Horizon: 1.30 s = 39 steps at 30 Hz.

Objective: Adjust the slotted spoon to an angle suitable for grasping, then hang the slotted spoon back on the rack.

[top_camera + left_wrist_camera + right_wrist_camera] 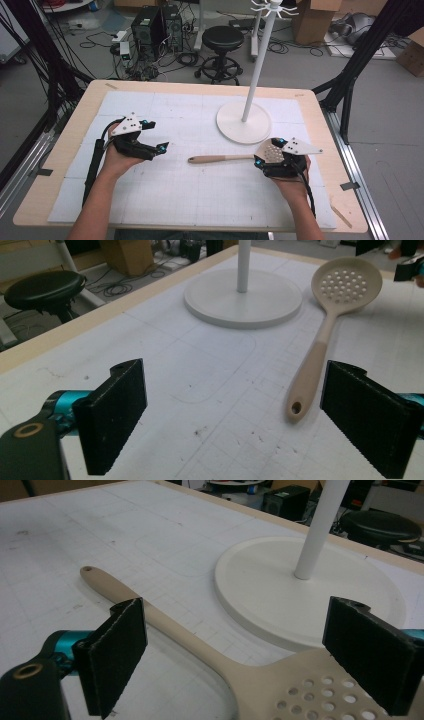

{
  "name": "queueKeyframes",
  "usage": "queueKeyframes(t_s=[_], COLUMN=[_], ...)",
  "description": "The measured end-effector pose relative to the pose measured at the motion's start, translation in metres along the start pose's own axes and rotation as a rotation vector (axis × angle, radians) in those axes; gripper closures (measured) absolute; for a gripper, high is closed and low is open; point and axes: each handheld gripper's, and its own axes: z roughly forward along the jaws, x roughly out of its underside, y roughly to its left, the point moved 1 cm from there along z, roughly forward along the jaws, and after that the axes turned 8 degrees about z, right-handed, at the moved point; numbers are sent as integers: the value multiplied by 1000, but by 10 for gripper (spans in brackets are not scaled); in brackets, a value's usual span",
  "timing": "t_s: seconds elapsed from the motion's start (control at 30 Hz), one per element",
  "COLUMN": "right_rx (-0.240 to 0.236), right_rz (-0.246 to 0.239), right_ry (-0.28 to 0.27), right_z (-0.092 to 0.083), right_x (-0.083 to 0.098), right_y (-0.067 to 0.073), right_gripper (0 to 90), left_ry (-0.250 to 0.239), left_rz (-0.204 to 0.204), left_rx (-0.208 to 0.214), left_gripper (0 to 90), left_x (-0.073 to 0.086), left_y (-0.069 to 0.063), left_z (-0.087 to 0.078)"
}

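High view: skimmer (235,158) lies flat; left gripper (161,148) open, empty; right gripper (261,159) gapes over its bowl, should close next.

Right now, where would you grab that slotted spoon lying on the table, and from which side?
Probably by the handle. The slotted spoon lies flat on the table, its straight, narrow handle pointing toward the left gripper, whose jaws stand open and empty. Coming from above, jaws either side of the handle's middle, looks simplest. The wide perforated bowl sits by the right gripper, also open, and close to the stand's base.
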Motion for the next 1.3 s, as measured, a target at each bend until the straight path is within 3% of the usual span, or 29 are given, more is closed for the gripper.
queueKeyframes(t_s=[0.27,0.37,0.67,0.8,1.13,1.3], right_rx=[-5,-1,-5,-17,-39,-95], right_rz=[-3,5,2,-24,-29,-34], right_ry=[-3,-12,1,7,3,19], right_z=[0,-1,2,3,5,13], right_x=[0,-1,-1,-2,-7,-21], right_y=[0,0,0,4,10,17], right_gripper=[96,96,96,96,96,95], left_ry=[15,5,18,4,-37,-73], left_rz=[17,11,-12,-21,-34,-55], left_rx=[-28,-9,-12,-11,-18,-15], left_gripper=[119,119,85,66,66,66], left_x=[0,1,6,4,1,-2], left_y=[-1,0,4,4,5,8], left_z=[0,0,3,0,-7,-14])
